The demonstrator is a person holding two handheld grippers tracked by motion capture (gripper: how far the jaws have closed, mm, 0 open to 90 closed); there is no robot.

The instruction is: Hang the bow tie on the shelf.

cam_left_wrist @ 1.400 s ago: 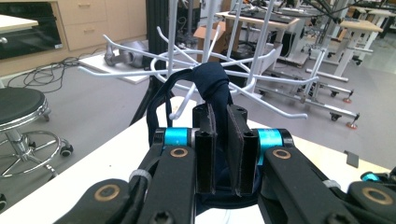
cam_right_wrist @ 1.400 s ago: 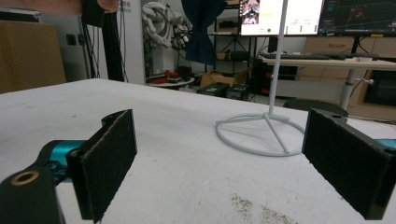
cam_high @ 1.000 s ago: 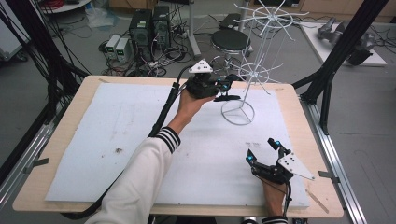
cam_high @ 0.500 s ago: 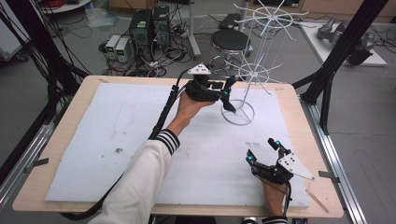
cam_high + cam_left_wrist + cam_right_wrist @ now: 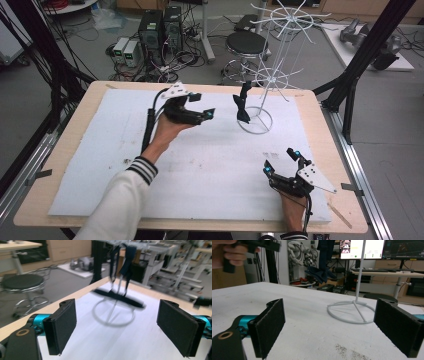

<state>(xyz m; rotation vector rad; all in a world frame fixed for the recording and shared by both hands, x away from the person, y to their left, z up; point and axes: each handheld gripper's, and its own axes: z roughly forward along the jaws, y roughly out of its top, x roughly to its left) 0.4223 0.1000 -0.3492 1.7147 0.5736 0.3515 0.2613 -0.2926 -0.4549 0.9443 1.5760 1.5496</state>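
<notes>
The bow tie [image 5: 242, 104] hangs by its strap from a lower arm of the white wire rack [image 5: 276, 55], right of centre in the upper half of the high view, its dark bow dangling just above the rack's ring base. We judge it hangs there because that is what the rack is for: display with the fabric off the table.

Our left gripper [image 5: 199, 113] sits left of it at about the same height, jaws spread, holding nothing; in the left gripper view the tie [image 5: 124, 270] lies ahead, upper centre, well beyond the pads. Our right gripper [image 5: 281, 161] rests low right, jaws also spread and empty, well apart from the tie [image 5: 322, 265].
</notes>
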